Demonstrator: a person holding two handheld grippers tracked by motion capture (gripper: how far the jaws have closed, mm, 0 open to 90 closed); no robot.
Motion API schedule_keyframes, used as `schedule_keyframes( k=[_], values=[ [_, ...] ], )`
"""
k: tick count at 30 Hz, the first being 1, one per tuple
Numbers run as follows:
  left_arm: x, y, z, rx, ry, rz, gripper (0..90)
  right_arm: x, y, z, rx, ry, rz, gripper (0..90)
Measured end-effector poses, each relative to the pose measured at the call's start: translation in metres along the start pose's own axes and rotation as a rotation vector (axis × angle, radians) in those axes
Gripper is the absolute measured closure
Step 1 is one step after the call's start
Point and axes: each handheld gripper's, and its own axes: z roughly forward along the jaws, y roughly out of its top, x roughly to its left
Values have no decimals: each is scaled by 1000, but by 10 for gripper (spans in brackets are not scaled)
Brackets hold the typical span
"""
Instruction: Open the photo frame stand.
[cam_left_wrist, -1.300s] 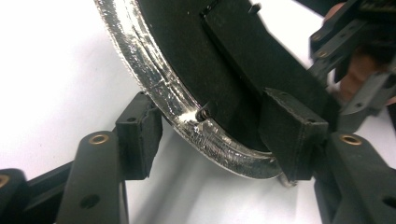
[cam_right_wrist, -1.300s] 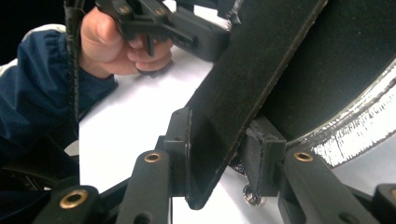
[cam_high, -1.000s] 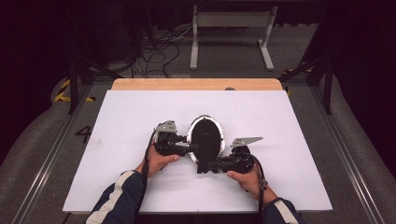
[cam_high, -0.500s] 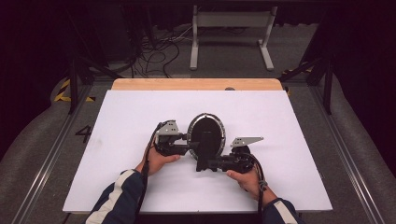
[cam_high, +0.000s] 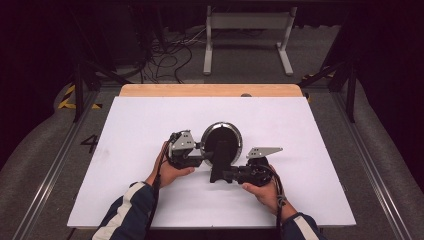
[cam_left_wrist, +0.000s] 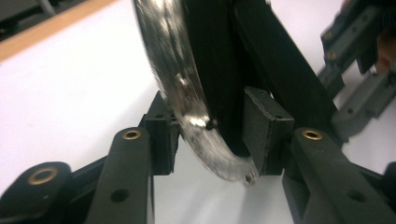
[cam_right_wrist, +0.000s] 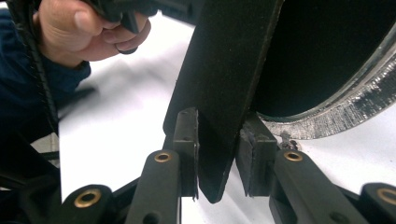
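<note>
Mid-bench, left tool (cam_high: 204, 156) clamps the mirror's (cam_high: 223, 141) silver rim at nine o'clock while right tool (cam_high: 223, 175) grips its stand (cam_high: 218, 172), steadying it.

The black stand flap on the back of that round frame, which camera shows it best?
The right gripper view: the flap stands close up between the right gripper's fingers. The left gripper view shows its edge; the high view, a small dark strip.

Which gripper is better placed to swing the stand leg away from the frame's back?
Right, probably. The right gripper already has its pads on the black stand leg, while the left gripper clamps the round silver frame, steadying it.
</note>
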Motion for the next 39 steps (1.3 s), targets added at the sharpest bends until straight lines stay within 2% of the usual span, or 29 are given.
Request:
schedule_keyframes(
  k=[4,7,10,14,19,22,35,39],
  values=[
    [-2,-2,5,29,-23,2,560,1,-1,0,4,-6,-10,723],
    [-5,-4,9,54,-1,37,574,2,-1,0,7,-13,-23,724],
    [-5,-4,9,48,-7,26,577,2,-1,0,4,-11,-26,723],
    [-7,-3,10,51,10,38,570,3,-1,-1,2,-10,-23,719],
    [-11,1,14,49,80,77,576,2,1,-4,7,-23,-31,715],
    [-11,2,16,50,106,91,578,1,1,-5,2,-25,-33,715],
    [-5,7,22,65,201,137,620,-1,3,-5,-1,-42,-26,706],
    [-3,8,24,67,213,147,621,-3,4,-4,-3,-54,-22,706]
  ],
)
